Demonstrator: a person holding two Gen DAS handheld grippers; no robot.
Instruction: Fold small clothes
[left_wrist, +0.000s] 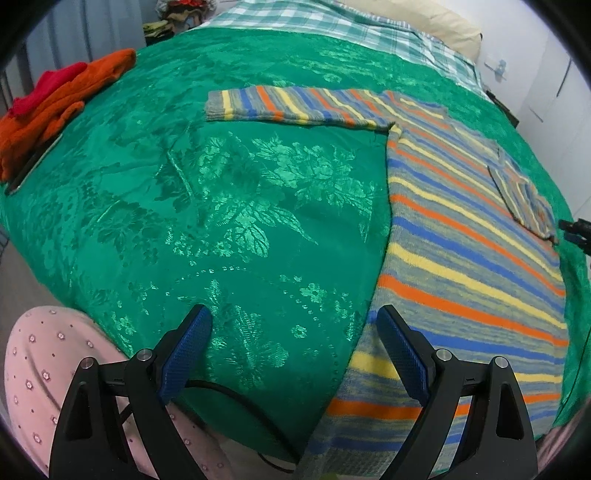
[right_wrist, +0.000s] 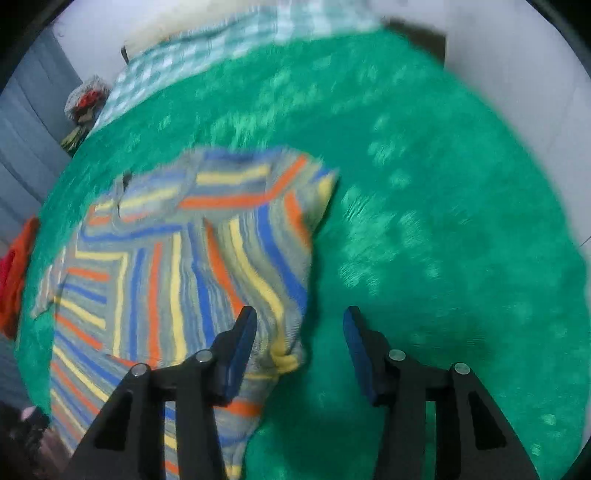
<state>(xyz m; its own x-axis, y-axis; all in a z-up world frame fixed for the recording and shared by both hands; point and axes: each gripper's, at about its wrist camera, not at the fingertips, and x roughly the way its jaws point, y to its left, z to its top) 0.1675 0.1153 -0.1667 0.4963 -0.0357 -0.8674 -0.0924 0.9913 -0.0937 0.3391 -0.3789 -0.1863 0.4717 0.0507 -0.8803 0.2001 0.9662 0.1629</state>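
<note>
The striped sweater (left_wrist: 461, 251) is spread on the green bedspread (left_wrist: 221, 206) ahead of both tongs, with one sleeve (right_wrist: 266, 266) already laid over the body and the other sleeve (left_wrist: 295, 105) stretched out flat; the remaining folds are judged undone. The left tongs (left_wrist: 293, 325) are spread wide and empty, the right blade over the sweater's edge. The right tongs (right_wrist: 299, 325) are likewise released, with the folded sleeve's cuff lying between the blades but ungripped.

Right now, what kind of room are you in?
Most likely a bedroom. The striped sweater lies on a bed covered with a green floral bedspread, a checked sheet beyond it and a pillow at the far end.
</note>
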